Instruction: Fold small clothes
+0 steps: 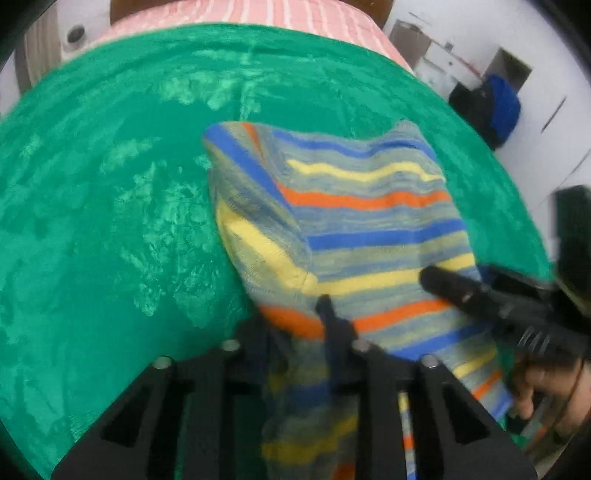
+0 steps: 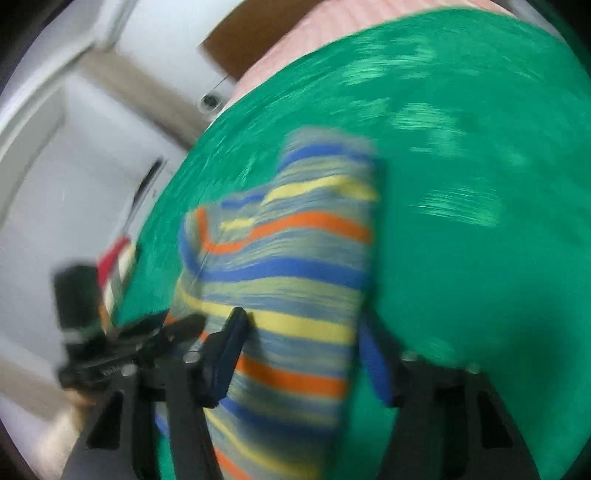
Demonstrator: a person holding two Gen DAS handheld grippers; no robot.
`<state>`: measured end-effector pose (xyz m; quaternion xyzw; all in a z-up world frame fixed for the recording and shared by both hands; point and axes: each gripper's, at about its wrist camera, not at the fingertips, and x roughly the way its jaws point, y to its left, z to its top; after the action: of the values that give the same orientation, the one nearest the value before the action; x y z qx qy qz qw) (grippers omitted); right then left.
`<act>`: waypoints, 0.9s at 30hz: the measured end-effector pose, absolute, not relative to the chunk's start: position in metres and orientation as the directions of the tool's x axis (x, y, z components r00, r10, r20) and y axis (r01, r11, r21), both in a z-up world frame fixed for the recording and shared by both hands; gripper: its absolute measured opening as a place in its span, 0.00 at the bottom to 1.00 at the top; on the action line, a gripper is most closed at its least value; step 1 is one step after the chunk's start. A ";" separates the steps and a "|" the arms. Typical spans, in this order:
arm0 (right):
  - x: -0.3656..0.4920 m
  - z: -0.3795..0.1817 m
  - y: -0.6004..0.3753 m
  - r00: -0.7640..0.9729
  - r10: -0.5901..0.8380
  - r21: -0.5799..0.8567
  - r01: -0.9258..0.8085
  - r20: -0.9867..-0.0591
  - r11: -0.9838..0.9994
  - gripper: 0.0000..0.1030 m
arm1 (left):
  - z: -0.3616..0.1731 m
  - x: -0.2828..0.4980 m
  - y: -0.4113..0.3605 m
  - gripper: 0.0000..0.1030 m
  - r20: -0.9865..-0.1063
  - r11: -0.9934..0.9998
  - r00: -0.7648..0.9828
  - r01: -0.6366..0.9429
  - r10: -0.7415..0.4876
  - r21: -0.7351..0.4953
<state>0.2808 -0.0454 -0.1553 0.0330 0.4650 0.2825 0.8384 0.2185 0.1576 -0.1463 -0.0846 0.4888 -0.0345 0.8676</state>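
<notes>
A small knitted garment [image 1: 369,221] with blue, yellow and orange stripes lies on a green cloth [image 1: 110,184], one side folded over at the left. Its near edge rises toward both cameras. My left gripper [image 1: 295,317] is shut on that near edge, the knit bunched between its black fingers. At the right, my right gripper [image 1: 461,284] reaches onto the garment's right side, with a hand [image 1: 546,387] behind it. In the blurred right wrist view the garment [image 2: 295,273] fills the gap between the fingers of the right gripper [image 2: 303,317], which is shut on it. The left gripper [image 2: 177,325] sits close at the left.
The green cloth [image 2: 480,258] covers a round-looking surface, with pink striped bedding [image 1: 280,14] behind it. A blue and black bundle [image 1: 498,107] sits by the white wall at the far right. A red and white item [image 2: 114,258] lies past the cloth's left edge.
</notes>
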 end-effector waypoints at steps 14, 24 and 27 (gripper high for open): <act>0.267 -0.080 -0.006 0.650 0.418 0.070 -0.489 -0.634 0.869 0.49 | -0.086 0.216 0.181 0.89 -0.734 0.981 0.672 -0.188 0.094 -0.047; 0.168 -0.080 -0.089 0.756 0.259 -0.102 -0.394 -0.601 0.914 0.97 | -0.072 0.078 0.131 1.00 -0.469 0.937 0.812 -0.285 0.348 0.201; 0.119 -0.055 -0.105 0.843 0.238 -0.103 -0.324 -0.482 0.941 1.00 | -0.050 0.054 0.113 1.00 -0.482 0.947 0.814 -0.278 0.323 0.164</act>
<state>0.1190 -0.1051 -0.0547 -0.0903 0.2381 0.1469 0.9558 0.0537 0.1126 -0.0500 0.0429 0.2605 0.1578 0.9515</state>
